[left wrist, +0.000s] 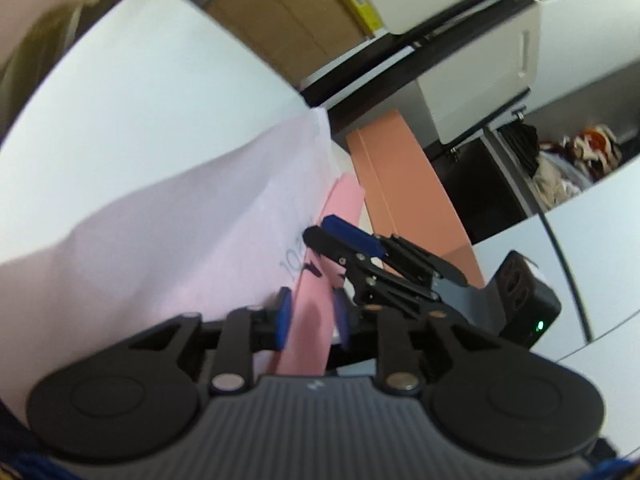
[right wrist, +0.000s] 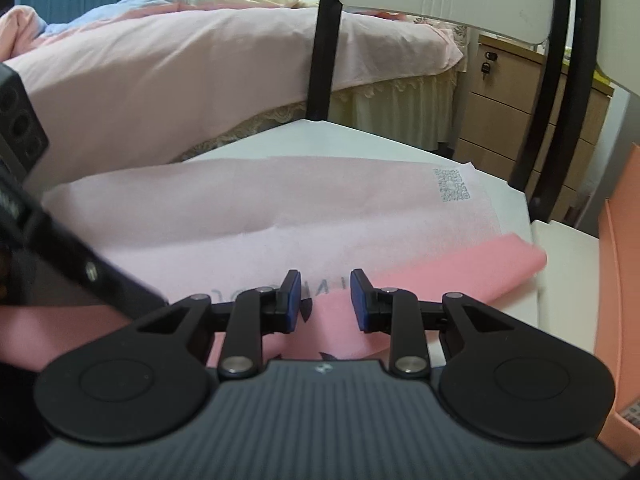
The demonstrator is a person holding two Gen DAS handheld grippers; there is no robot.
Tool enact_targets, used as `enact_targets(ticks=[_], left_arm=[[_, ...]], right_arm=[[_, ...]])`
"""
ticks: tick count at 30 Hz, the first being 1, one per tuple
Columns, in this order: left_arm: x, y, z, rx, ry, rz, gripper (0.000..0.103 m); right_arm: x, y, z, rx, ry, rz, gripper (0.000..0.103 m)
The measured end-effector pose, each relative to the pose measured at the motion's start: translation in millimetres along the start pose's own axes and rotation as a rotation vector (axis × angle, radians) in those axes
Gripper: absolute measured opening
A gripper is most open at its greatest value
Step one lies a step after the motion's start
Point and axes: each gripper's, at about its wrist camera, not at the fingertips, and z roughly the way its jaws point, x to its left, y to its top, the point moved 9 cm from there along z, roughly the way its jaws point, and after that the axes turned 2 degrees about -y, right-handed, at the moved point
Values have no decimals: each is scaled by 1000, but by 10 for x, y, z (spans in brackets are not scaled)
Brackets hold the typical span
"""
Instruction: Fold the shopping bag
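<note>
A pale pink shopping bag (right wrist: 280, 204) lies flat on the white table (right wrist: 352, 136), its QR print (right wrist: 452, 184) at the far right. A darker pink strip (right wrist: 460, 268) runs across its near edge. My right gripper (right wrist: 326, 300) hovers over that strip with its blue pads apart and nothing pressed. In the left wrist view the bag (left wrist: 180, 220) fills the left side. The strip (left wrist: 310, 332) passes between the pads of my left gripper (left wrist: 313, 314), which stand off it. The right gripper (left wrist: 318, 229) sits just beyond, over the same strip. The left gripper's housing (right wrist: 80, 264) crosses the right wrist view.
An orange box (left wrist: 400, 184) stands right of the bag and shows as the orange box (right wrist: 620, 280) in the right wrist view. A black chair frame (right wrist: 320, 40) rises behind the table, with a bed (right wrist: 180, 64) and wooden drawers (right wrist: 520, 120) beyond. A cardboard box (left wrist: 288, 12) sits far back.
</note>
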Motion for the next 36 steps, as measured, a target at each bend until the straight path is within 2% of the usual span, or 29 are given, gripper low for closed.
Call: enact_targets(ticks=[1,2,4,9,11,12,13,18,21,23,36], left_arm=[[-47,0,-16,-14,21,44,42],[-95,1,-42,-36,49,92,45],[-206,1,-110,-84,100,202,46],[-522,-142,-247,-142,132,483,53],[-653,-250,-221,-157,168,596,65],[-697,-295,-199,-169,195,631,66],[-735,-342,-179,-174,215,659,66],[-886,-567,-127,-143,216,797,66],[-907,-664,-69,-112,226,823,67],[-885,-708,-15,-97,252,815,67],[-964,-981,249,-131,424,1117,68]], right_arm=[[-16,-5,-3,3,-5,9,30],[-32,-10,-5,5,-9,17,30],[-67,-17,-5,7,-17,33,30],[-173,-19,17,20,-38,86,30],[-222,-22,26,24,-47,113,30],[-247,-22,32,25,-55,124,30],[-268,-24,34,27,-64,132,30],[-330,-55,4,34,-91,157,30],[-363,-80,-27,44,-103,184,30],[-370,-92,-47,57,-114,200,30],[-409,-147,-134,99,-117,282,31]])
